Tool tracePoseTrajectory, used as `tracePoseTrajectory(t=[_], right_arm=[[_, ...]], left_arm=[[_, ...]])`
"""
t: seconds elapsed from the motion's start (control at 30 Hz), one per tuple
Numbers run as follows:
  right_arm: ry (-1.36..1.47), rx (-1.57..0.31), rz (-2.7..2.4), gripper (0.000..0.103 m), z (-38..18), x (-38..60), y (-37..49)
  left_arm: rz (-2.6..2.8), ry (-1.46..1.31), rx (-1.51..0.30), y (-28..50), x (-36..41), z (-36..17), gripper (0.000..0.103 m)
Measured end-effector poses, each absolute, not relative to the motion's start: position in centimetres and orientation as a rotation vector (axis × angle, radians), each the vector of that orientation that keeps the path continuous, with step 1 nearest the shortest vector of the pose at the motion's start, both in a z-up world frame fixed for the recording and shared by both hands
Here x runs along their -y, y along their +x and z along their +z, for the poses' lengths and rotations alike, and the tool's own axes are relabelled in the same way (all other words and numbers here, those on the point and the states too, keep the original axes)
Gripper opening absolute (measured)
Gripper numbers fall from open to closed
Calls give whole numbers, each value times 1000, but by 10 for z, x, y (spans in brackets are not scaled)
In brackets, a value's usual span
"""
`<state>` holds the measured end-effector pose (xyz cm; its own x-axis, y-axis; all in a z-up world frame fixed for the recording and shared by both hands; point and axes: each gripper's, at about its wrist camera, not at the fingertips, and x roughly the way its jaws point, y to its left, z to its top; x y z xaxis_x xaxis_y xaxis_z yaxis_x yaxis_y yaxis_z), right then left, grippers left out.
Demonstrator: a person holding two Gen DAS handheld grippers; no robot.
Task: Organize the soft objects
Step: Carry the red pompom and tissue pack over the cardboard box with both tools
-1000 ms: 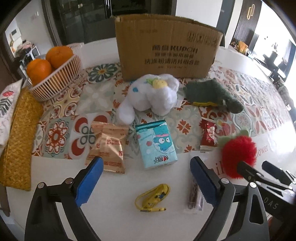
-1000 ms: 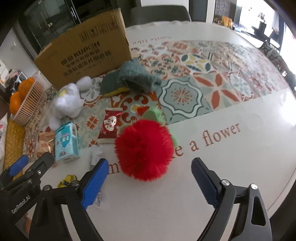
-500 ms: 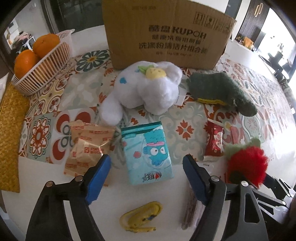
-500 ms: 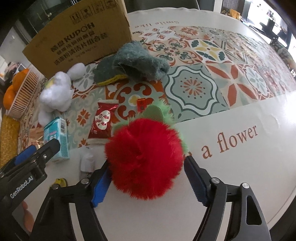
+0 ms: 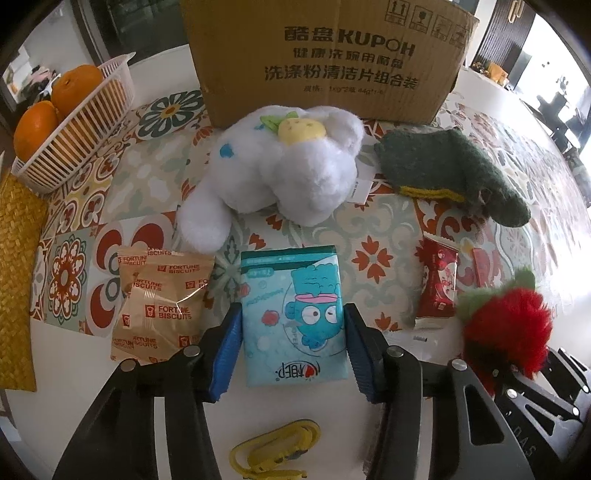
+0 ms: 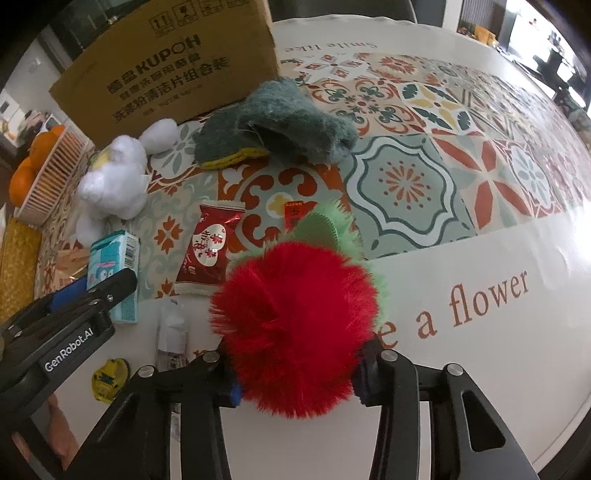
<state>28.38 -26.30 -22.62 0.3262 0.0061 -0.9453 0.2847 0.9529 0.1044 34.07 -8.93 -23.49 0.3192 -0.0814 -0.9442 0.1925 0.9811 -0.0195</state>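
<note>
Your left gripper (image 5: 291,349) has just been closing and is now gripping the tissue pack (image 5: 293,314) at the near table edge. Your right gripper (image 6: 295,384) has been closing too, squeezing the red plush strawberry (image 6: 295,325); both grasps are looking ready for lifting toward the cardboard box (image 5: 325,59).

This looks like a home dining room. A round white table (image 6: 480,332) carries a tile-patterned cloth (image 6: 424,155) printed with the words "a flower". Left of the cardboard box (image 5: 325,59) at the table's back stands a white basket (image 5: 77,133) of oranges (image 5: 35,129), with a woven yellow mat (image 5: 18,258) in front of the basket. Behind the box rise dark glass-fronted cabinets (image 5: 140,29); to the right of the box, bright windows light further furniture, too blurred to name.
</note>
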Motion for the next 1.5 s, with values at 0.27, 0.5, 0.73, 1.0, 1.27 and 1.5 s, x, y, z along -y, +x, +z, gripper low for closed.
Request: tracePoseTrajectory(t=[0.27, 0.5, 0.73, 1.0, 1.27, 1.5], right_arm=[[253, -1187, -159, 40, -216, 256, 283], [262, -1156, -60, 40, -200, 252, 276], [228, -1106, -17, 40, -174, 251, 275], [215, -1010, 10, 40, -135, 250, 277], [203, -915, 34, 40, -98, 249, 281], [191, -846, 54, 40, -71, 248, 290]], left_arm=[[-230, 85, -1218, 328, 85, -230, 52], [-243, 69, -1170, 315, 80, -210, 52], [-249, 51, -1093, 308, 76, -175, 52], [-265, 36, -987, 310, 76, -129, 52], [-255, 48, -883, 316, 76, -92, 52], [-250, 43, -816, 325, 71, -64, 52]])
